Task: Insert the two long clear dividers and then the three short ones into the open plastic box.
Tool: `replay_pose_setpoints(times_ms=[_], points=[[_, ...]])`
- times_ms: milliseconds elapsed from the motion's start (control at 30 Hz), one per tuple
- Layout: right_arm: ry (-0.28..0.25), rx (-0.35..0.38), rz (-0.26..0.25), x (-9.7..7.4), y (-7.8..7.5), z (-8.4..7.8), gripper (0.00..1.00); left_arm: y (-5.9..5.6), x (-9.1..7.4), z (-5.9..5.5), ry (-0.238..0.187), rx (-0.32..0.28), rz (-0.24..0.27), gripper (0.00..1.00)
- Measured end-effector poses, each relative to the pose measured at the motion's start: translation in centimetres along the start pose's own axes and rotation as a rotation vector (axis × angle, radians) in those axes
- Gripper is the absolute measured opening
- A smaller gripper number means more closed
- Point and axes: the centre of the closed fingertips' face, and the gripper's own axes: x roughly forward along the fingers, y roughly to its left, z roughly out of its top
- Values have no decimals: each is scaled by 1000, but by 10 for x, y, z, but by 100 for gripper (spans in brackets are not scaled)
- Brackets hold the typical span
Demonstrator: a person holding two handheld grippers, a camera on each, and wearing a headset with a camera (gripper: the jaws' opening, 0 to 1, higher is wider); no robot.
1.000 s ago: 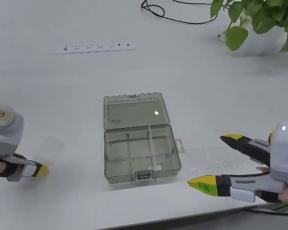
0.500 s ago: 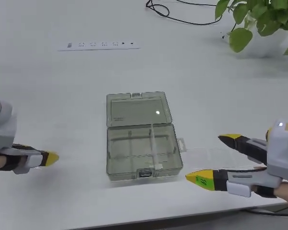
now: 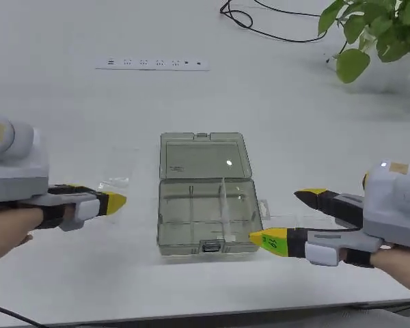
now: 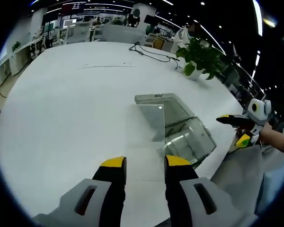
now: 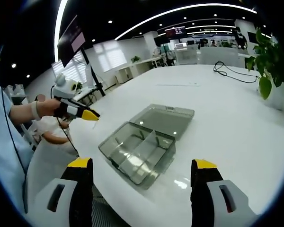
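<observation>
Plastic box (image 3: 191, 222) open; left gripper (image 4: 143, 164) grips divider (image 4: 145, 135); plant (image 3: 377, 29), power strip (image 3: 154, 63) behind.

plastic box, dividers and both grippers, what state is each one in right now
plastic box: open, on the table.
lid: folded back flat.
fitted divider: upright inside the box.
left gripper: jaws apart, one either side of the loose divider; grip unclear.
loose divider: outside the box, not yet inserted.
right gripper: wide open, empty.
</observation>
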Motion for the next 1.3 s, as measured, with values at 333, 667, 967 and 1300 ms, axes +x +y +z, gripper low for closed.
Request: replay_pose_setpoints(times_ms=[333, 667, 967, 1300], points=[[-21, 14, 63, 18, 24, 23, 73, -33, 12, 2, -58, -34, -56, 30], [-30, 57, 93, 42, 37, 41, 65, -61, 24, 2, -86, -68, -115, 30], [-7, 158, 138, 64, 51, 52, 45, -80, 33, -1, -80, -78, -162, 30], [34, 233, 132, 75, 53, 53, 28, -89, 38, 1, -87, -84, -186, 30]])
